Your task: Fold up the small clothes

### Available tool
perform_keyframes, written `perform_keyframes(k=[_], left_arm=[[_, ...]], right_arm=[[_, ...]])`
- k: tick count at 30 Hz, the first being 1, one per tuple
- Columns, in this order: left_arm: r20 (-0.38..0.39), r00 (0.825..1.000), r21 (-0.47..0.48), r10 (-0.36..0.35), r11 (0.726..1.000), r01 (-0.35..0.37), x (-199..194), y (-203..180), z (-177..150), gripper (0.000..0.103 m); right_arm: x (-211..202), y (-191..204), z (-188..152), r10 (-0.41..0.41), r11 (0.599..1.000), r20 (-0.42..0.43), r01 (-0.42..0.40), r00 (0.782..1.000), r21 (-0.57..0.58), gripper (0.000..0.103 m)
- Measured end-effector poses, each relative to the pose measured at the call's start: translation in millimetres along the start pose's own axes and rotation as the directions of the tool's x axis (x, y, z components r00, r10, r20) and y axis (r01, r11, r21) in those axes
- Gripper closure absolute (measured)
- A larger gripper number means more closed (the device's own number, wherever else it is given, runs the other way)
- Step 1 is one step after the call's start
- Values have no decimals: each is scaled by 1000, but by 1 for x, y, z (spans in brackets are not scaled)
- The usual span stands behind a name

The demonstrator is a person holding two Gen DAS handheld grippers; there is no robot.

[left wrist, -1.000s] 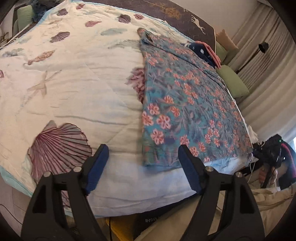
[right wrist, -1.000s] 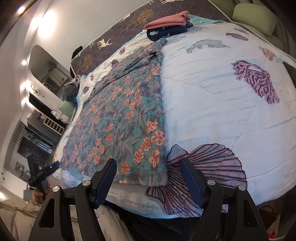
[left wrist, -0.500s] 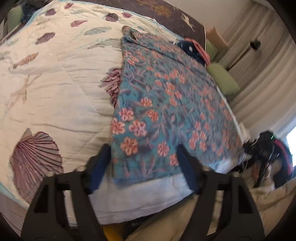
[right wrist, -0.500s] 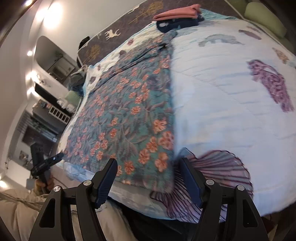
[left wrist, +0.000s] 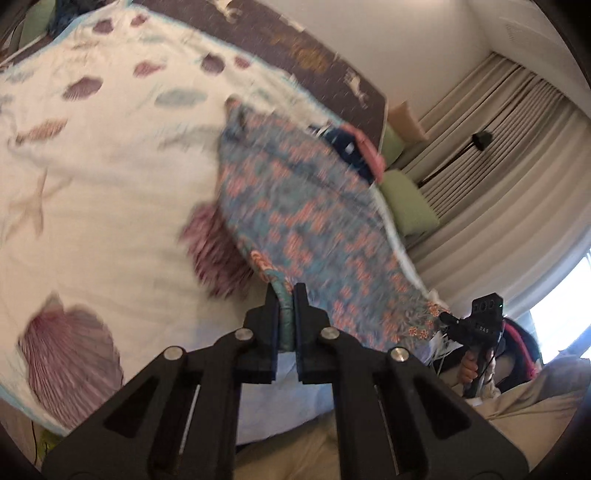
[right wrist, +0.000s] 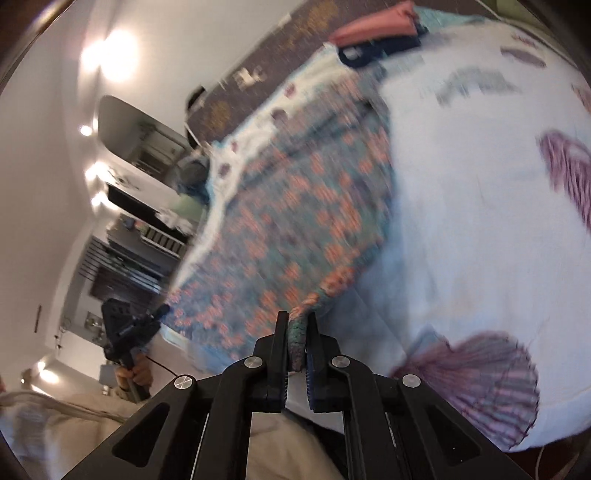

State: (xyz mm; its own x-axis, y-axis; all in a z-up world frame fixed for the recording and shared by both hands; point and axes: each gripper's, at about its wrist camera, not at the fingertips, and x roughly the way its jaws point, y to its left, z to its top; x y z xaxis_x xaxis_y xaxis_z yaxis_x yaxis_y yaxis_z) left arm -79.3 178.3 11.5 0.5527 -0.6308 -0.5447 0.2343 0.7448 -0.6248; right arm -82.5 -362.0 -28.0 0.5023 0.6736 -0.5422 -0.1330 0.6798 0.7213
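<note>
A teal floral garment [left wrist: 314, 221] with orange flowers lies spread on the white seashell quilt [left wrist: 92, 192]. My left gripper [left wrist: 285, 295] is shut on its near left corner, and the hem is lifted off the bed. My right gripper [right wrist: 297, 325] is shut on the near right corner of the same garment [right wrist: 295, 229]. Each view shows the other gripper at the far corner: the right one in the left wrist view [left wrist: 476, 325], the left one in the right wrist view [right wrist: 125, 328]. Both views are blurred by motion.
Folded pink and navy clothes [right wrist: 376, 33] sit stacked at the head of the bed. Green pillows [left wrist: 406, 206] and curtains stand beyond the bed's far side. A dark headboard [left wrist: 295, 48] runs along the wall. My beige trousers show below the grippers.
Both grippers went from open in front of the garment's near hem to shut on its two near corners, and the hem has risen off the quilt.
</note>
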Motion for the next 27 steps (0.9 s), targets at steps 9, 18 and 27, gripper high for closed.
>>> perform_keyframes(k=[9,18,27], left_arm=[[207,977,97,-44,995,24,-11,-26,95,95],[-98,990,102,97,991,-87,37,-13,38,41],[-272,960,-1,66,998,-69,63,15,-31,41]], right_arm=[[-28,32,80,82,993,176,-64,981,-103,97],[5,33,96,43,991,98,-30,994,-130,97],[19,14,84,43,997,59,-39,997,-63,96]])
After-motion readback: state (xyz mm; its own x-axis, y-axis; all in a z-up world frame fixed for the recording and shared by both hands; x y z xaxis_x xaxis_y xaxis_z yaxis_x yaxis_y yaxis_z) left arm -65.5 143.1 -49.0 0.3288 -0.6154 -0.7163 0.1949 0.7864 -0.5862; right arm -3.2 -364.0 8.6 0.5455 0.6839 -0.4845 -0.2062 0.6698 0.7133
